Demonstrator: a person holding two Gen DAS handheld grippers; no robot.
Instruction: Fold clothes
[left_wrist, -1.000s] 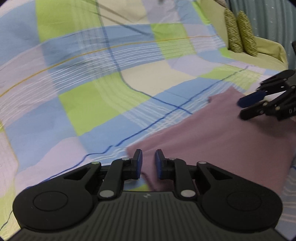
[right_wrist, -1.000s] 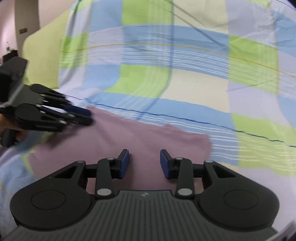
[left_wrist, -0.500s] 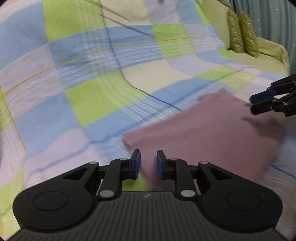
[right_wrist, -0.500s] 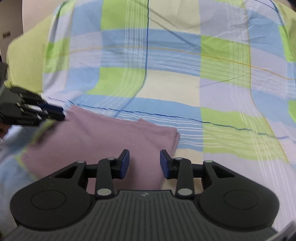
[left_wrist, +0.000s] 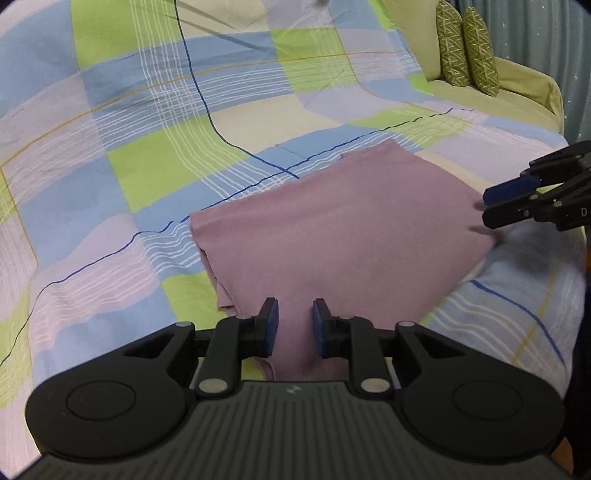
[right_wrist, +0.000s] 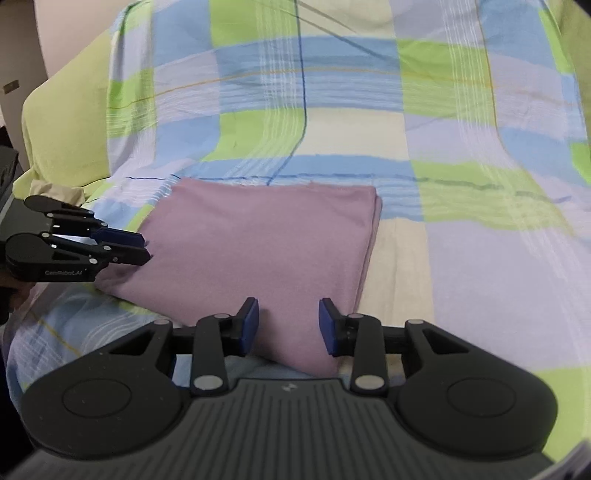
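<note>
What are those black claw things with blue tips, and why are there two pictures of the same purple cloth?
They are two hand-held grabbers; a person holds one in each hand. Each carries a camera looking along its fingers, hence two pictures. The left gripper appears at the bottom of its own picture, the right gripper at the bottom of the other, and each also shows at the side of the other's picture. A folded mauve-purple cloth lies on a blue, green and lilac checked sheet. Both grabbers are open and hold nothing.

Checked bedsheet (left_wrist: 155, 155) over green sofa (left_wrist: 524, 77); two patterned cushions (left_wrist: 465, 44).
</note>
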